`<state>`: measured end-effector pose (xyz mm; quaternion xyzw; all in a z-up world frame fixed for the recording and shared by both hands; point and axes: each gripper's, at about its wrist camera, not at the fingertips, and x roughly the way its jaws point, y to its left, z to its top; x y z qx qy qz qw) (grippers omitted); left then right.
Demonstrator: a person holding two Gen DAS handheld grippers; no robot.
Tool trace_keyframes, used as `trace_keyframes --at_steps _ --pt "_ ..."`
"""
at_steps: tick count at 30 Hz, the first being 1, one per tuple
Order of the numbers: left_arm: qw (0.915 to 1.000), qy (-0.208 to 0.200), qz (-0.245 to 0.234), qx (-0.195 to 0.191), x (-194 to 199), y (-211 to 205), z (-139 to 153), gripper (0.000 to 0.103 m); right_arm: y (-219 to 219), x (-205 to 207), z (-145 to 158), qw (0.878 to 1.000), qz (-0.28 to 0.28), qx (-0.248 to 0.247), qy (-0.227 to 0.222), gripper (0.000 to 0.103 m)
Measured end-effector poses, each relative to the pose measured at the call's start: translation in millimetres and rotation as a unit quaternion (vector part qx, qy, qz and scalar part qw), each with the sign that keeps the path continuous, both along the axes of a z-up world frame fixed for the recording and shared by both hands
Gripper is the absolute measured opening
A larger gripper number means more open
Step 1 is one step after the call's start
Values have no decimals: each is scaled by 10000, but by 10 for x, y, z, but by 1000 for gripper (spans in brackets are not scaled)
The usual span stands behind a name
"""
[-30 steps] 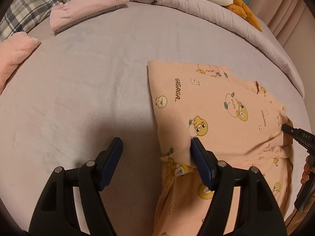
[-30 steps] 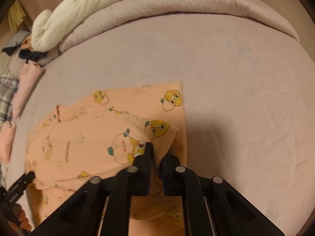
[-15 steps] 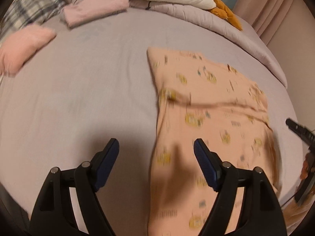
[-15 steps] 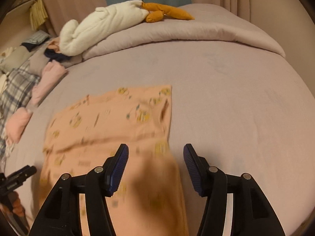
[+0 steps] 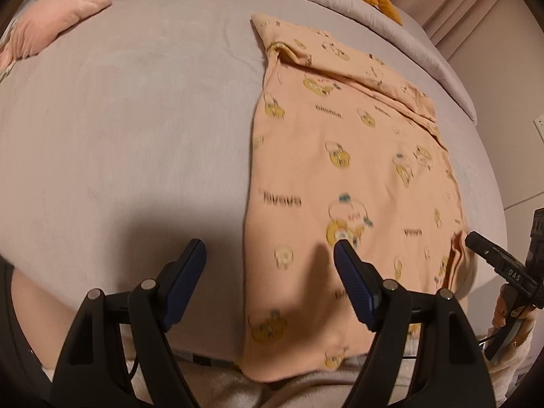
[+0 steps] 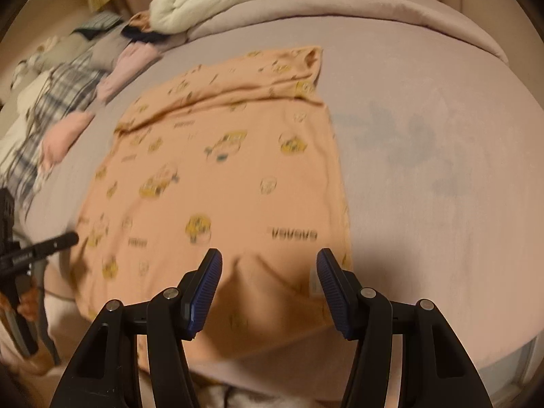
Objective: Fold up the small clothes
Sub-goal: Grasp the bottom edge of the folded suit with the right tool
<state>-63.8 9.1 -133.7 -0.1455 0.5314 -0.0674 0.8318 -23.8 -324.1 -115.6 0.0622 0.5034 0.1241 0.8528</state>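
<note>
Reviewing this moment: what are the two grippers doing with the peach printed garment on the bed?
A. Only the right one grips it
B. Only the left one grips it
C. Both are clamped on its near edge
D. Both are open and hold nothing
D. The left gripper and the right gripper both show their jaws spread wide with no cloth between them, while the peach garment lies flat on the bed.

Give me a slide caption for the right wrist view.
Open right tongs hover over a peach printed garment spread on the bed.
</note>
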Motion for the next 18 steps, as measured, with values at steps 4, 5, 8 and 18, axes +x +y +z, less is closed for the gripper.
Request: trace_keyframes --at_steps 4,5,8,18 --pt "9997 14 -42 -245 -102 -8 -19 76 20 -117 -48 9995 286 80 49 58" --pt "9996 11 7 -293 -118 6 -14 73 41 -144 -73 9992 378 82 77 58" --pt "9992 6 40 -389 -158 41 9 67 146 -186 -148 9979 636 -25 102 27" --pt "9976 53 -152 -671 -208 87 85 66 182 22 245 9963 580 266 -570 8"
